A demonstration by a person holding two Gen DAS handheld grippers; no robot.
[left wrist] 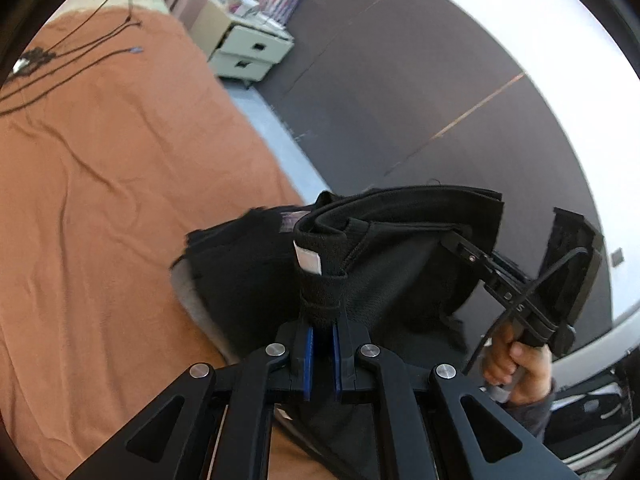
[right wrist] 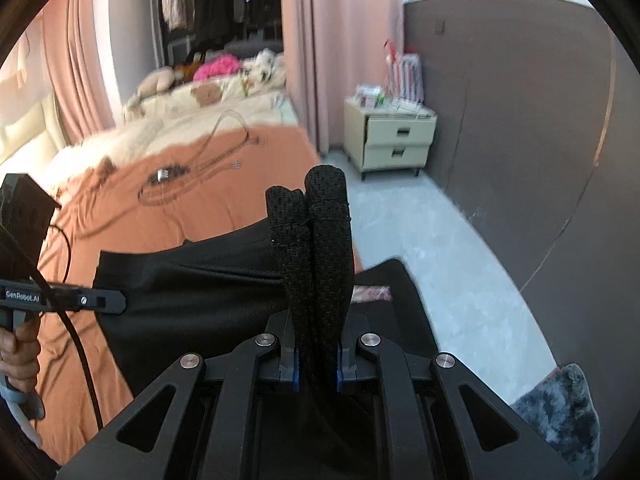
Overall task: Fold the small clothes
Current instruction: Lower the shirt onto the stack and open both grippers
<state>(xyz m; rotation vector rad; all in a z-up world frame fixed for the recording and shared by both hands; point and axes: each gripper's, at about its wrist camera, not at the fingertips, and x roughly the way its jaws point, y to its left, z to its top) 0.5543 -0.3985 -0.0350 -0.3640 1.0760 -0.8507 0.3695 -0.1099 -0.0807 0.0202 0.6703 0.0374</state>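
A small black garment [left wrist: 248, 280] hangs stretched between both grippers over the near edge of the bed. In the left wrist view my left gripper [left wrist: 318, 248], fingers wrapped in black knit, is shut on a folded edge of the garment. My right gripper [left wrist: 456, 240] reaches in from the right, held by a hand [left wrist: 516, 364], and pinches the garment's other end. In the right wrist view my right gripper [right wrist: 308, 192] is shut, with the black garment [right wrist: 200, 300] spread to its left. There my left gripper [right wrist: 116, 302] grips the cloth's far corner.
The bed's orange sheet [left wrist: 100, 180] [right wrist: 224, 184] carries loose black cables [left wrist: 80, 48] [right wrist: 180, 184]. A pale two-drawer nightstand [left wrist: 248, 48] [right wrist: 392, 140] stands by the dark wall. Grey floor [right wrist: 440, 280] runs right of the bed, with a fluffy grey item [right wrist: 560, 400] nearby.
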